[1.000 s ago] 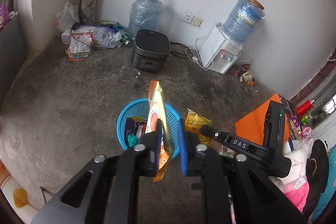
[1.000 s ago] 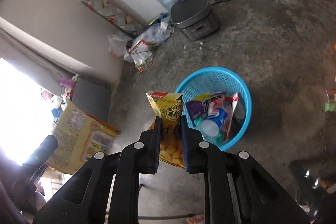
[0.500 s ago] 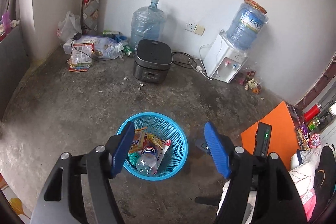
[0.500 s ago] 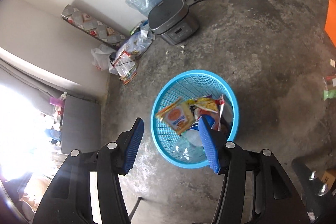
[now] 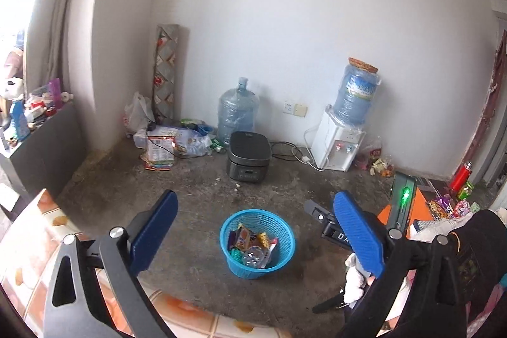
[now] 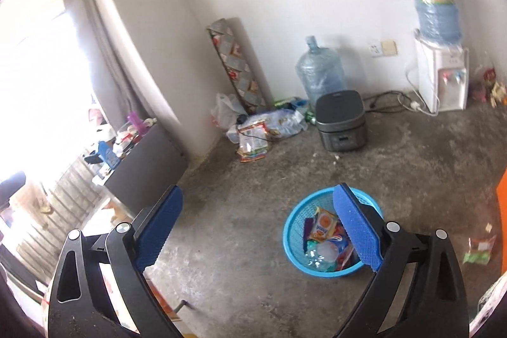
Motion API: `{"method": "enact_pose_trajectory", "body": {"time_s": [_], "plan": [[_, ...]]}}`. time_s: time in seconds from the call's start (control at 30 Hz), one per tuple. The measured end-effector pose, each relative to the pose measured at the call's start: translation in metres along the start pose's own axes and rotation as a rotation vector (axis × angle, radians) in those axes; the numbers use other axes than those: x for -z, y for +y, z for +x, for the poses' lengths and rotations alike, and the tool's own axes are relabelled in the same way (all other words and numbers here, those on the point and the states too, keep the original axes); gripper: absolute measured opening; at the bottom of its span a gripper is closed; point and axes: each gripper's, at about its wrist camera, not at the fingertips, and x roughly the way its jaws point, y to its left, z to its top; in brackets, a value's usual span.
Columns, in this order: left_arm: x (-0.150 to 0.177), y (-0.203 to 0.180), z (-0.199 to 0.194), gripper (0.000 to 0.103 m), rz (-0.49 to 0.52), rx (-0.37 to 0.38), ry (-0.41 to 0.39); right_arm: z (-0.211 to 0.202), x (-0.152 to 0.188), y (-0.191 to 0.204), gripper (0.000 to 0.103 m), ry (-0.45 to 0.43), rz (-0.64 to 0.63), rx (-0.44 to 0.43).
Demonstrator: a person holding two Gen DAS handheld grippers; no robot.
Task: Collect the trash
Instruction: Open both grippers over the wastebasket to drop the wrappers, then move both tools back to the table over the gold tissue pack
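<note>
My right hand-held gripper's finger (image 6: 356, 230) hides part of the blue basket (image 6: 296, 219); small litter (image 6: 478, 252) near the frame edge is too blurred to identify.

right tool (image 6: 256, 224) jaws opening, empty; blue basket (image 6: 293, 230) holds wrappers.

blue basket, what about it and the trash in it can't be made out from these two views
- Right wrist view: the right finger covers part of the blue basket and its trash.
- Left wrist view: wrappers too small to read.
- Both views: lower layers hidden under the clear bottle and wrappers.
</note>
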Motion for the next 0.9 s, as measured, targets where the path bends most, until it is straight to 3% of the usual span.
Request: {"method": "enact_pose_trajectory", "body": {"time_s": [0.13,0.33,0.5,0.67,0.77,0.9], "plan": [[0.024,0.027,-0.066,0.097,-0.03,-0.134,-0.052,-0.015,0.004,0.047,0.095,-0.011,-0.126,-0.082],[0.082,0.076,-0.147,0.097,-0.14,-0.297,-0.101,-0.02,0.03,0.111,0.095,0.11,-0.203,-0.27],[0.141,0.118,-0.202,0.097,-0.32,-0.444,-0.096,-0.017,0.057,0.153,0.095,0.232,-0.286,-0.403],[0.174,0.155,-0.256,0.097,-0.483,-0.575,-0.141,-0.011,0.067,0.171,0.091,0.331,-0.275,-0.481],[0.188,0.173,-0.283,0.092,-0.55,-0.636,-0.173,-0.01,0.079,0.19,0.087,0.398,-0.273,-0.514],[0.209,0.195,-0.304,0.086,-0.637,-0.646,-0.203,-0.007,0.1,0.215,0.08,0.518,-0.264,-0.568]]}}
